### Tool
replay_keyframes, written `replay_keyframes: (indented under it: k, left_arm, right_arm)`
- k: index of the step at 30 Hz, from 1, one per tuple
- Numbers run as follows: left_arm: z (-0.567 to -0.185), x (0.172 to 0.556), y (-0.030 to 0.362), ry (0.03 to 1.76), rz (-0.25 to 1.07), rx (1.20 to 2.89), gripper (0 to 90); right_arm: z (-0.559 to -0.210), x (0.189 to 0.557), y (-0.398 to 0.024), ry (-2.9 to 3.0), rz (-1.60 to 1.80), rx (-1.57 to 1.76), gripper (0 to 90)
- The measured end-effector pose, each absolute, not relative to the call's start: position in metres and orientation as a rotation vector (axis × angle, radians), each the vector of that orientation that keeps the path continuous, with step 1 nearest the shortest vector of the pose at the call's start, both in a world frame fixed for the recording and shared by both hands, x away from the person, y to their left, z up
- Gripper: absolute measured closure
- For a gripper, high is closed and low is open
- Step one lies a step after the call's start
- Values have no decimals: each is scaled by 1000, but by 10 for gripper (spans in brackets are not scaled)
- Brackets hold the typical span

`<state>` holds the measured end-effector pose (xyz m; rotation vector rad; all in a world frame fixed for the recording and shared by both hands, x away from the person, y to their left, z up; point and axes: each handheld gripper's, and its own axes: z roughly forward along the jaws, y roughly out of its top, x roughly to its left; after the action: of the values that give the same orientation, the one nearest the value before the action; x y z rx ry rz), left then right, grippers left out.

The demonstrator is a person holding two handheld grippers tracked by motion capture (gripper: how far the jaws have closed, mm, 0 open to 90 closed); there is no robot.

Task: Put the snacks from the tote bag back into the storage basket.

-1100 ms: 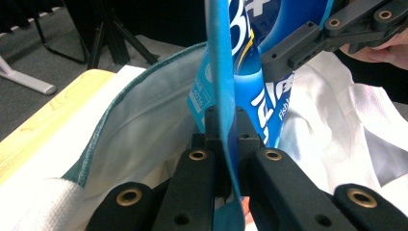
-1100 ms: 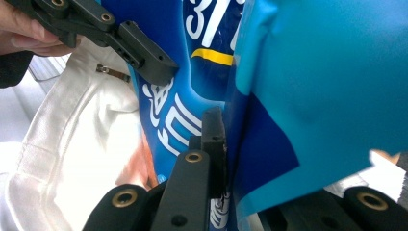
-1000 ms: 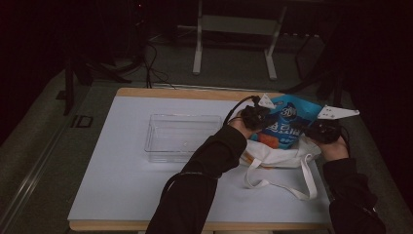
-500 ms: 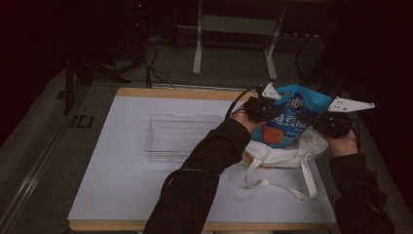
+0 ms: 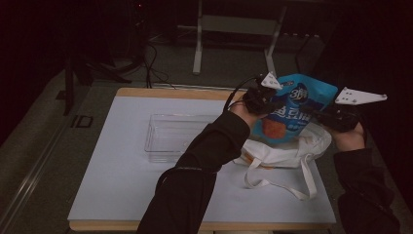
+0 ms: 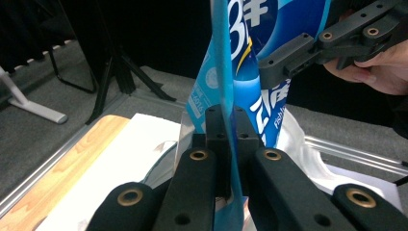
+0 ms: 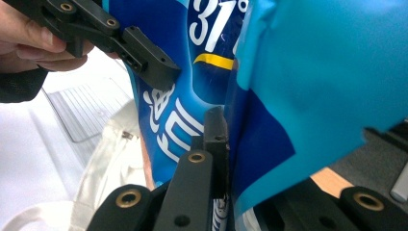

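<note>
Snack bag [image 5: 292, 109]: a bright blue foil pouch with white lettering and an orange patch low on its front, held upright in the air above a white tote bag [image 5: 287, 151] that lay slumped on the table [image 5: 112, 195]. Its lower end hung just over the tote's mouth, or perhaps just inside it; the high view did not make that clear.

The left tongs [image 5: 272, 105] were closed flat on the pouch's left side edge. In the left gripper view the jaws met on a thin blue seam [image 6: 226, 144], with the film running straight up between them. The right tongs [image 5: 316, 113] were closed on the opposite side edge, and in the right gripper view the film [image 7: 250, 159] was pinched and creased beside the jaw.

The pouch looked light and puffy, probably mostly air around brittle contents, so its middle would crush easily. The film appeared glossy and slick, and it folded and buckled where it was gripped. The flat sealed edges seemed the best places to take hold: thin, stiffer than the body, and clear of the food. With a grip on each side the bag hung fairly square, but a slack pinch could let the smooth seam slide out.

A clear tray [image 5: 175, 136] sat on the table to the left, well apart from the tote.
</note>
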<state>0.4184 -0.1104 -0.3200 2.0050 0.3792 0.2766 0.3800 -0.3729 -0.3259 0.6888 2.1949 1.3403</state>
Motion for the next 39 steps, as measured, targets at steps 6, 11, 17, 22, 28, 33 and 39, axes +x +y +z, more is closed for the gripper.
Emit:
replay_keyframes:
  k: [6,11,17,22,28,33,39]
  left_arm:
    - [-301,410,-98,378,299,2004,900]
    - [-286,403,-86,382,325,2009,900]
    - [-273,395,-66,383,346,2013,900]
    - [-268,392,-46,396,348,2003,900]
    - [-267,389,-21,413,356,2006,900]
    - [-265,386,1,424,370,2006,900]
    - [-262,384,25,438,372,2001,900]
  right_arm:
    - [-308,377,-363,2194,1361,652,879]
    - [-296,375,-352,2196,1383,626,879]
    - [-283,373,-334,2213,1392,587,879]
    - [-275,373,-316,2224,1400,550,879]
    - [-273,377,-293,2252,1401,514,879]
    - [-270,380,-271,2270,1405,478,879]
    - [-267,382,-247,2286,1409,439,879]
